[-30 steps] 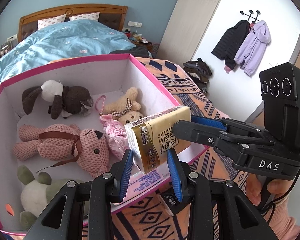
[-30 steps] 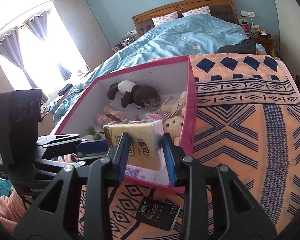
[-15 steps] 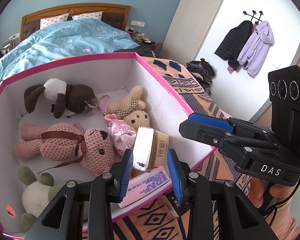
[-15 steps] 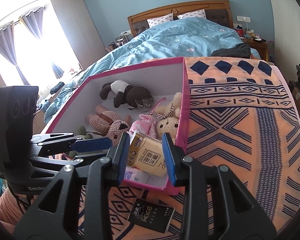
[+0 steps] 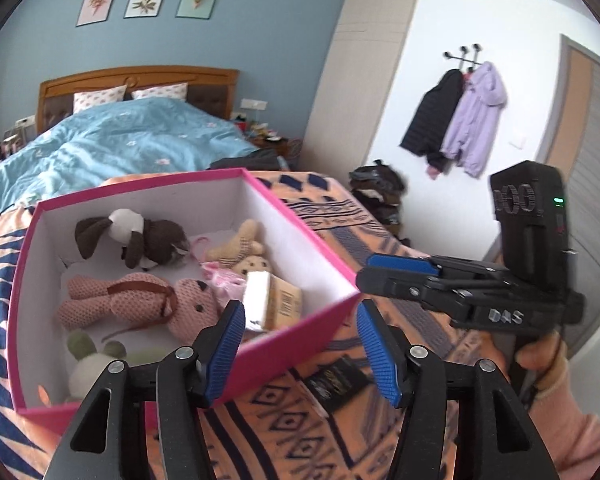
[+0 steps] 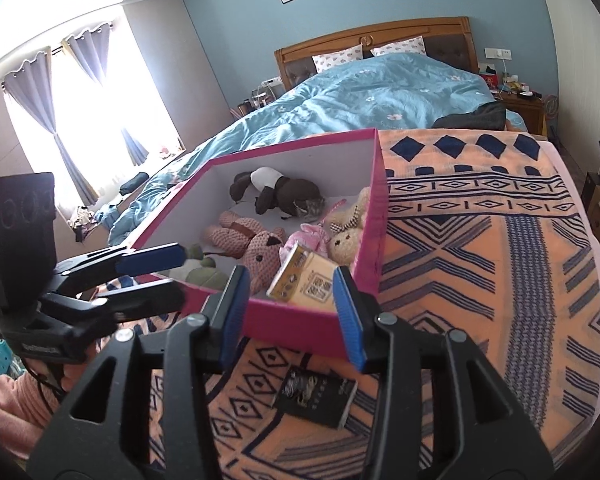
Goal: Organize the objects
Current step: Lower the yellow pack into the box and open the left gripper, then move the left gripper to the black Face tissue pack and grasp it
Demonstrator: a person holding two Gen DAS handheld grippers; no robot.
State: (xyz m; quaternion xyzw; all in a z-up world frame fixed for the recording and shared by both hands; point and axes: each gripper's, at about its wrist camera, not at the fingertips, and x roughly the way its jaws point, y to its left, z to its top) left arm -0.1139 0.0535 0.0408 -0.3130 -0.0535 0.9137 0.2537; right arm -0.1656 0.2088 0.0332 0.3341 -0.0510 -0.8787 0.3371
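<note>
Both claws empty, jaws apart: left claw (image 5: 300,346), right claw (image 6: 290,316), hovering at the pink box (image 6: 380,216) near rim. Black packet (image 6: 316,394) lies flat on the blanket (image 6: 480,280), 6 o'clock of the box. Likely light, thin, slick wrap; I'd pinch across its short edges.

The yellow tissue pack (image 6: 304,280) was seen tilted inside the pink box (image 6: 374,208), at its near right corner, beside the plush toys (image 6: 256,240); a black packet (image 6: 316,398) lay flat on the blanket outside
</note>
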